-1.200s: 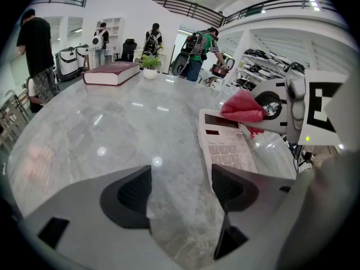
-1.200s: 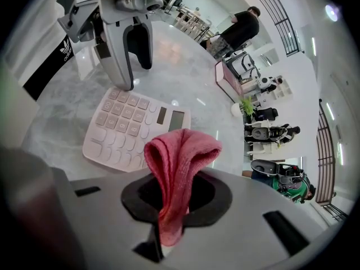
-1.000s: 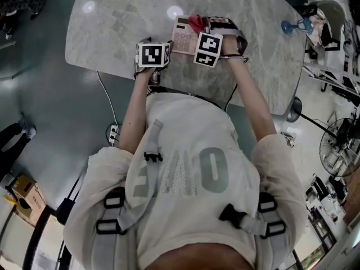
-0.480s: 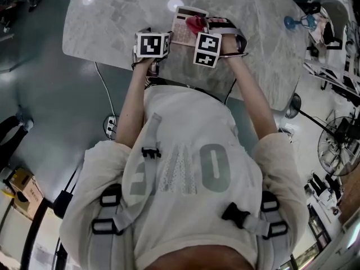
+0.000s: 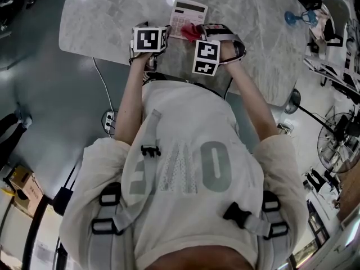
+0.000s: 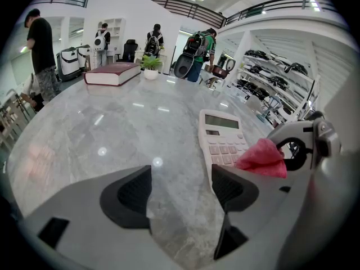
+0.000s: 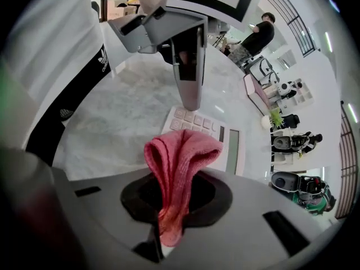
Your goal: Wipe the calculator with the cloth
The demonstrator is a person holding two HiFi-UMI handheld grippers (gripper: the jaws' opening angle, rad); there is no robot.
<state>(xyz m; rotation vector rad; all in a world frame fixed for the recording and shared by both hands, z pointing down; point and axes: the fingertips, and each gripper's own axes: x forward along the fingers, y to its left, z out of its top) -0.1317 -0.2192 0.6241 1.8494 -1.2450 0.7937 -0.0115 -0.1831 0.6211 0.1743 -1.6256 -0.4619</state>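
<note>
Desk [image 5: 101, 21]: pale grey marble with rounded corners. It carries everything named below.

Left tool [image 6: 181, 191]: jaws stand apart with only bare desk between them. It is low over the desk, just left of the calculator. Its right jaw is by the calculator's near left edge, but contact cannot be told.

Right tool [image 7: 175, 196]: jaws are clamped on the cloth. It is at the near right corner of the calculator and points across toward the left tool.

Book [image 6: 112, 73]: dark red and closed. It lies flat at the far end of the desk, well apart from the tools.

Calculator [image 6: 222, 136]: pale, lying flat on the desk between the two tools. Its display end is farther from the person and its keys are nearer.

Cloth [image 7: 177, 162]: red, folded into a bunch that sticks out past the right tool's jaws. It sits over the calculator's near keys, though whether it touches them cannot be told.

Plant [image 6: 151, 66]: small and green in a white pot, just beside the book.
</note>
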